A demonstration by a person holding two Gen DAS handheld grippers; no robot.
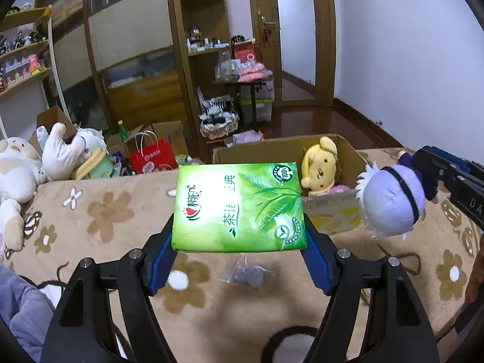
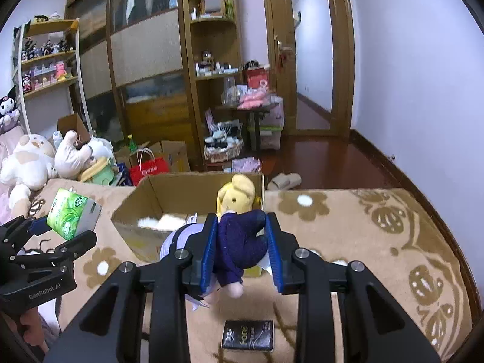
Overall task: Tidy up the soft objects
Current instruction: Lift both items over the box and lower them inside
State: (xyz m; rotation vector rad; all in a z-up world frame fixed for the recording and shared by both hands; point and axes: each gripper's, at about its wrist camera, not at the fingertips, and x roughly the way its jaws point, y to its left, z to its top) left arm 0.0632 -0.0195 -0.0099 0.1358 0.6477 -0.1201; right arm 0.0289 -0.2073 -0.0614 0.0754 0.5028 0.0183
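My left tongs [image 1: 239,242] gripped the tissue pack [image 1: 239,205], my right tongs [image 2: 242,251] the doll [image 2: 242,245]; dropping both into the box [image 2: 181,190] seemed next.

A tan blanket [image 1: 121,199] with brown and white flowers is covering the bed, and a small clear plastic bag [image 1: 246,273] is lying on it. Beyond the bed, a red paper bag [image 1: 152,160] is standing upright on the floor with a green bottle [image 1: 122,130] rising just behind it. A wicker basket [image 1: 217,127] is sitting at the foot of the wooden wardrobe [image 1: 130,45], near a small dark table [image 1: 242,83] that is carrying a pink bundle [image 1: 254,71]. A shelf [image 1: 24,54] on the left is displaying rows of figurines. 2 beige slippers [image 2: 284,180] are lying on the dark wood floor [image 2: 332,163]. The wooden door [image 1: 266,30] is standing open.
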